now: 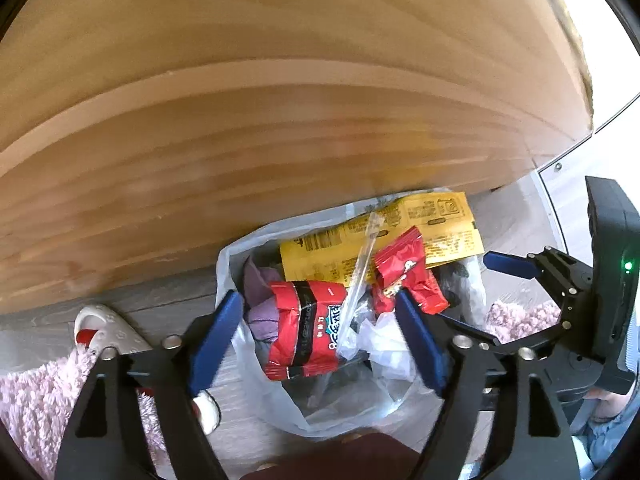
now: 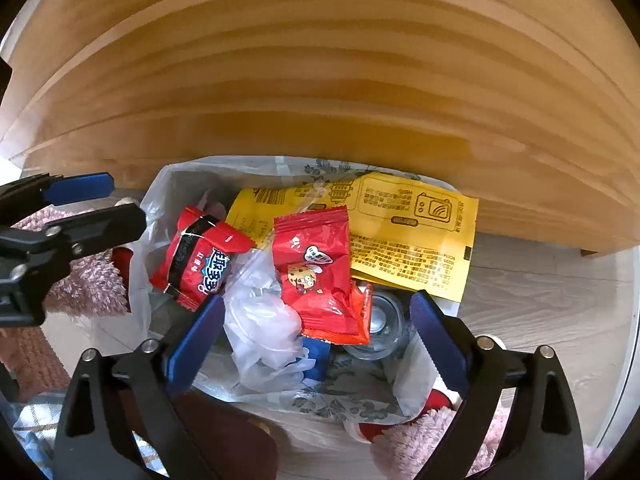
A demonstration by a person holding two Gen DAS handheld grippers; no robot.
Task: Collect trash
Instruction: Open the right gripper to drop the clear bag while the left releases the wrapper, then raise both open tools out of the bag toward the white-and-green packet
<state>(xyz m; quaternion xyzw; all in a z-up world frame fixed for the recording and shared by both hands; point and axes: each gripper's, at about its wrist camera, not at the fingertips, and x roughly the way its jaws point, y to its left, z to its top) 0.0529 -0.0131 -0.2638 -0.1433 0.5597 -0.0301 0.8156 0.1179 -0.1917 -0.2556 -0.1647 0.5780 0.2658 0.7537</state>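
Observation:
A clear plastic bag [image 1: 264, 392] [image 2: 140, 280] lies open on the floor against a wooden panel. Inside it lie a yellow wrapper [image 1: 440, 232] [image 2: 408, 232], a red snack packet with a black band [image 1: 304, 328] [image 2: 200, 256], a red cookie wrapper [image 1: 404, 272] [image 2: 316, 276], crumpled clear film [image 2: 264, 320] and a glass jar [image 2: 380, 320]. My left gripper [image 1: 320, 340] hangs open above the bag, pads apart and pressing on nothing. My right gripper [image 2: 318, 342] hangs open over the same bag, holding nothing. Each wrist view shows the other gripper's blue finger [image 1: 508, 265] [image 2: 80, 190] at its edge.
The wooden panel [image 1: 280, 100] [image 2: 320, 80] fills the upper half of both views, right behind the bag. Pink fluffy fabric [image 1: 32, 392] [image 2: 420, 448] and a white slipper [image 1: 108, 328] flank the bag. Grey wood-look floor [image 2: 540, 300] shows on the right.

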